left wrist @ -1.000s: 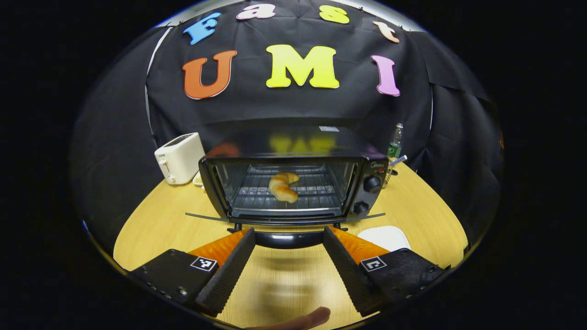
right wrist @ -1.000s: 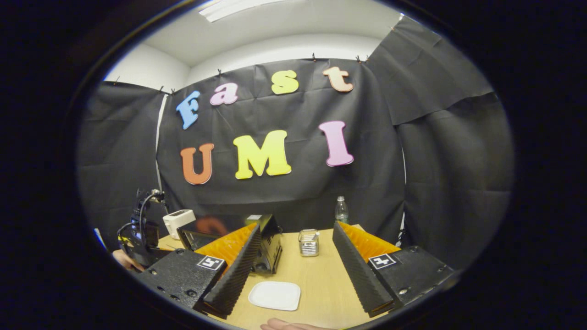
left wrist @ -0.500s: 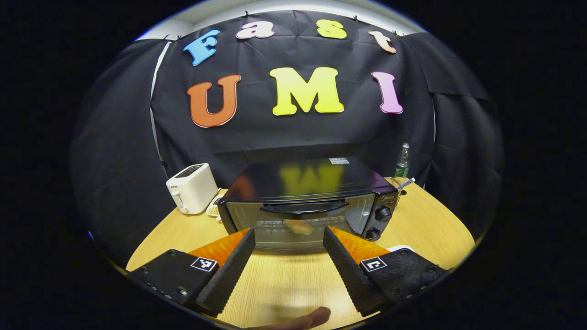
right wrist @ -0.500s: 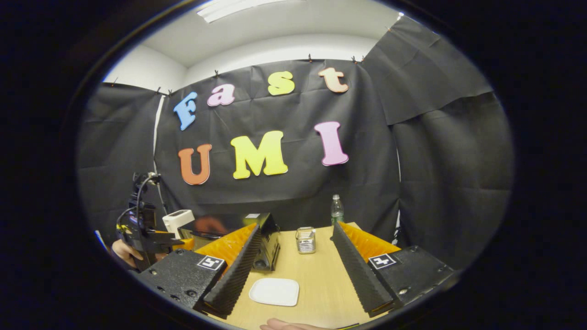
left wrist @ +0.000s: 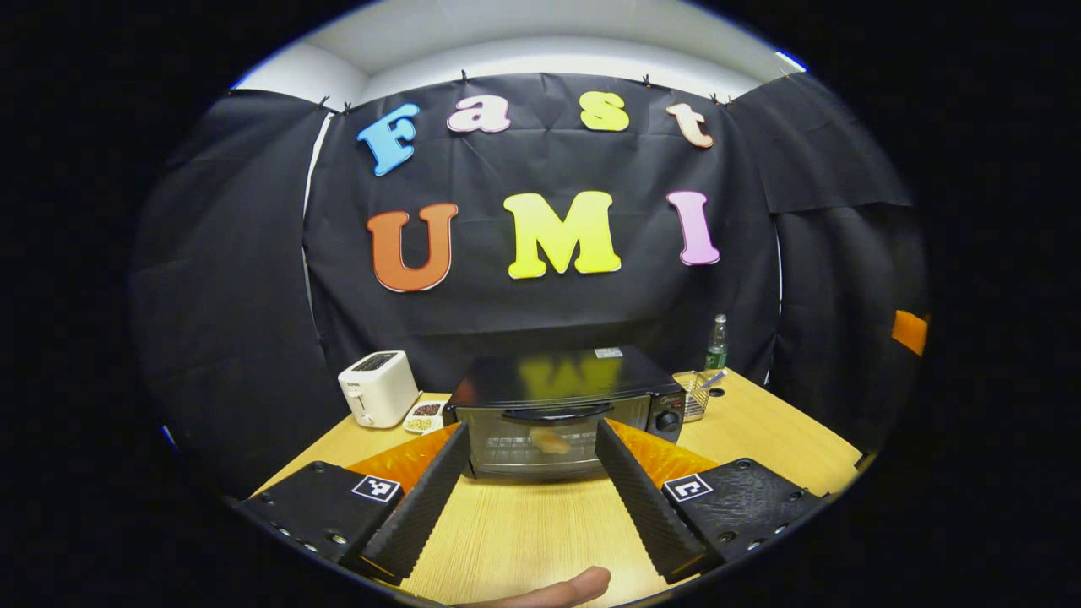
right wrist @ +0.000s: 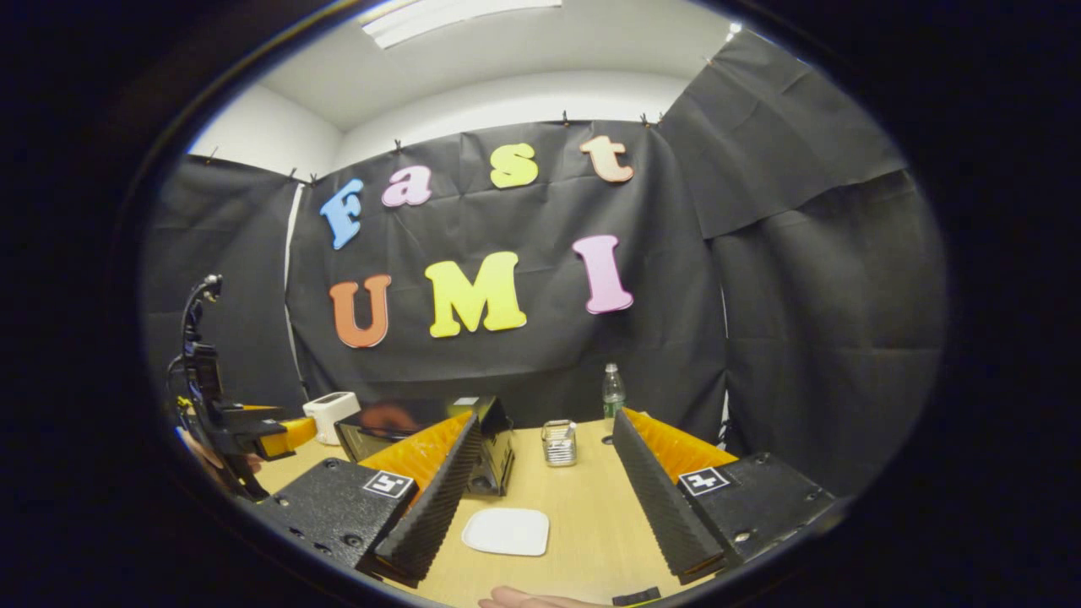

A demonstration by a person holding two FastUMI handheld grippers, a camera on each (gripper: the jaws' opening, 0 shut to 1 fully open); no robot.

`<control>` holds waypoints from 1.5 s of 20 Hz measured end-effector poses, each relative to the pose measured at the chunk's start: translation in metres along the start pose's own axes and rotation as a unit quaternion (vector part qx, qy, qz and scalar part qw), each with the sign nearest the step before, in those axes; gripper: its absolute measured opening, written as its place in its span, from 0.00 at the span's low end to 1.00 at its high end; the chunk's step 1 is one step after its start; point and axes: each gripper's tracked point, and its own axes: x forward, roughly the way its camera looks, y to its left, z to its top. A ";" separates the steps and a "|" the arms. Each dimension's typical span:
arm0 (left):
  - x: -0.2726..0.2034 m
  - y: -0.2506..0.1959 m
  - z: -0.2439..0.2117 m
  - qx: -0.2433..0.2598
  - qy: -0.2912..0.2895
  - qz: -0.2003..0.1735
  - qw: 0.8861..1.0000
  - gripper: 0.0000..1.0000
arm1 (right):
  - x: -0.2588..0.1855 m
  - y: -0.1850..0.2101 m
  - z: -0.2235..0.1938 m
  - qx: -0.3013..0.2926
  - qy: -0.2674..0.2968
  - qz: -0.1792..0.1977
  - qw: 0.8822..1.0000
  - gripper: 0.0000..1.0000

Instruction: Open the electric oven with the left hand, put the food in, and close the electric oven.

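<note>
Left gripper view looks level across the wooden table (left wrist: 540, 540) at the electric oven (left wrist: 562, 409), whose door is shut with its dark handle (left wrist: 557, 413) running sideways across the top of the glass. Through that glass the food (left wrist: 550, 440) is a pale, blurred lump on the rack; its shape and which way it points are hard to make out. From the left stand a white toaster (left wrist: 377, 388), a small dish (left wrist: 425, 412) just beside the oven with contents too small to tell, then the oven, its long side running left to right and its front facing the camera, with knobs (left wrist: 669, 420) at its right end. Right of it are a wire holder (left wrist: 694, 393) and a bottle (left wrist: 717, 342) by the cloth wall. The left gripper (left wrist: 532, 498) has its fingers spread wide and empty; the oven sits beyond and between them, well apart from the tips. A fingertip (left wrist: 574, 584) is cut off at the bottom edge.

Right gripper view shows the left gripper at the far left, partly cut off, the oven half hidden behind the right gripper's left finger, and a white plate (right wrist: 507, 532) lying between the spread, empty fingers of the right gripper (right wrist: 540, 507).
</note>
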 end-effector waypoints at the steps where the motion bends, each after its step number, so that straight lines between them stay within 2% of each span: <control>1: -0.011 -0.001 0.005 0.000 -0.011 -0.001 1.000 0.97 | -0.005 -0.002 0.000 0.002 -0.004 -0.003 1.000 0.95; 3: -0.032 -0.004 0.014 -0.001 -0.035 -0.003 0.999 1.00 | -0.018 0.001 0.000 0.007 -0.006 0.001 1.000 0.99; 5: -0.054 -0.006 0.021 -0.002 -0.053 -0.006 0.999 0.97 | -0.030 0.003 0.000 0.014 -0.009 0.002 1.000 0.99; 6: -0.065 -0.006 0.021 -0.004 -0.058 -0.004 0.998 0.97 | -0.037 0.006 -0.002 0.012 -0.006 0.003 1.000 0.95; 9: -0.096 -0.012 0.022 -0.015 -0.068 -0.014 0.997 0.97 | -0.061 0.018 0.004 0.002 -0.013 0.017 1.000 0.95; 10: -0.105 -0.010 0.023 -0.018 -0.074 -0.014 0.997 0.97 | -0.067 0.018 0.004 -0.002 -0.015 0.020 1.000 0.99; 11: -0.114 -0.008 0.024 -0.022 -0.079 -0.011 0.997 0.97 | -0.074 0.019 0.003 -0.006 -0.015 0.021 1.000 0.95; 14: -0.131 -0.009 0.018 -0.032 -0.076 -0.015 0.997 0.97 | -0.087 0.016 -0.004 -0.014 -0.009 0.020 1.000 0.95; 21: -0.148 -0.006 0.026 -0.025 -0.083 0.001 0.996 0.97 | -0.086 0.002 -0.012 -0.030 0.005 0.006 1.000 0.95; 22: -0.150 -0.007 0.027 -0.023 -0.085 0.000 0.996 1.00 | -0.086 0.000 -0.013 -0.029 0.008 0.004 1.000 0.95; 26: -0.153 -0.011 0.029 -0.024 -0.078 -0.002 0.997 0.97 | -0.094 0.006 -0.010 -0.023 0.011 0.018 1.000 0.95; 27: -0.155 -0.013 0.030 -0.022 -0.078 -0.004 0.997 0.97 | -0.095 0.007 -0.008 -0.027 0.008 0.017 0.999 0.99; 28: -0.156 -0.013 0.031 -0.020 -0.080 -0.003 0.997 0.97 | -0.097 0.007 -0.006 -0.031 0.004 0.016 0.999 0.95; 30: -0.158 -0.012 0.034 -0.014 -0.086 -0.001 0.996 0.97 | -0.099 0.009 -0.003 -0.035 0.000 0.018 0.999 0.95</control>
